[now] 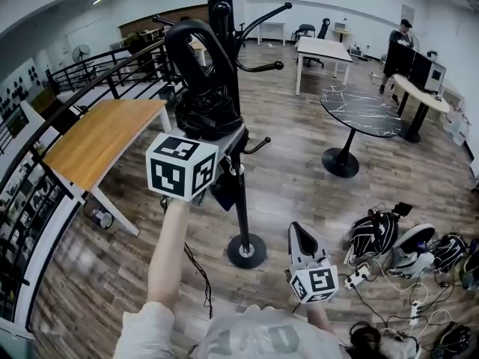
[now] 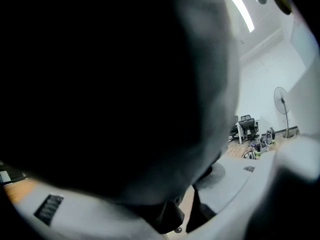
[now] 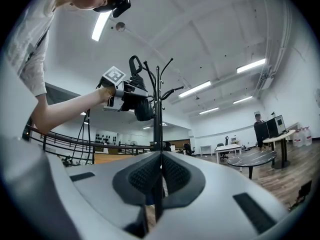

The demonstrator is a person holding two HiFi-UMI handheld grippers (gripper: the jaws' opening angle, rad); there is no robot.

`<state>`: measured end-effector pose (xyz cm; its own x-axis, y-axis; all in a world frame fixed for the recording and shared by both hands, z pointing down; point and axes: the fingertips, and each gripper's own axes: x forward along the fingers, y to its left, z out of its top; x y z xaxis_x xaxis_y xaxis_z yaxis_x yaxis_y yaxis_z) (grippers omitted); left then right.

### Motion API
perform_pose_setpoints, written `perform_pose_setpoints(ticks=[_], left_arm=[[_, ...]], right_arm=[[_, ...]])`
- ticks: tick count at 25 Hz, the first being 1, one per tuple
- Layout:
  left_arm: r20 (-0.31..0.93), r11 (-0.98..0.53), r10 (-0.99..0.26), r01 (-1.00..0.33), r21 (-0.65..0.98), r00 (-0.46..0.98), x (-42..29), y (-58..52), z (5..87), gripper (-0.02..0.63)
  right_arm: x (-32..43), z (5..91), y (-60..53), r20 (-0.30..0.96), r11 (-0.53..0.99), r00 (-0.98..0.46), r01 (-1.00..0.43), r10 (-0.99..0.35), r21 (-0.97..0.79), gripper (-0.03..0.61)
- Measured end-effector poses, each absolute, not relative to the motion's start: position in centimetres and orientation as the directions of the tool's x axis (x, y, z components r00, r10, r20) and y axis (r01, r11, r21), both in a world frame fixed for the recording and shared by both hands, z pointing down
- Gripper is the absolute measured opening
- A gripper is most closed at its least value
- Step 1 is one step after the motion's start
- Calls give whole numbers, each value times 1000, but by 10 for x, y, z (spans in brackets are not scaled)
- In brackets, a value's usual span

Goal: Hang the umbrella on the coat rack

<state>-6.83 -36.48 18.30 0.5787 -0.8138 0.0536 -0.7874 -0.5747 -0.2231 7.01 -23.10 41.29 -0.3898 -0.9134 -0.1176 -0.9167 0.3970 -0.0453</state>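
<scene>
A black coat rack (image 1: 241, 200) is seen standing on the wood-plank floor (image 1: 299, 178). A wooden table (image 1: 105, 137) is set to its left and a round dark table (image 1: 359, 111) well apart to its right. A folded black umbrella (image 1: 203, 111) is held high against the rack's pole, just left of it, with its curved handle (image 1: 177, 47) uppermost at the level of the hooks. Whether it rests on a hook cannot be told. The left gripper (image 1: 215, 133) is raised at arm's length with its jaws clamped on the umbrella, whose dark bulk fills most of the left gripper view. The right gripper (image 1: 297, 230) is held low near the rack's base (image 1: 246, 251), its jaws pressed together with nothing between them. Bags and cables (image 1: 389, 238) are strewn on the floor at the right.
</scene>
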Motion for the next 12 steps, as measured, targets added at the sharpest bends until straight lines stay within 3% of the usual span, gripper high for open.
perform_pose_setpoints(ticks=[12], left_arm=[[115, -617, -785, -749, -241, 609, -53, -390, 159, 308]], right_arm=[[85, 414, -233, -138, 372, -358, -924, -923, -86, 31]])
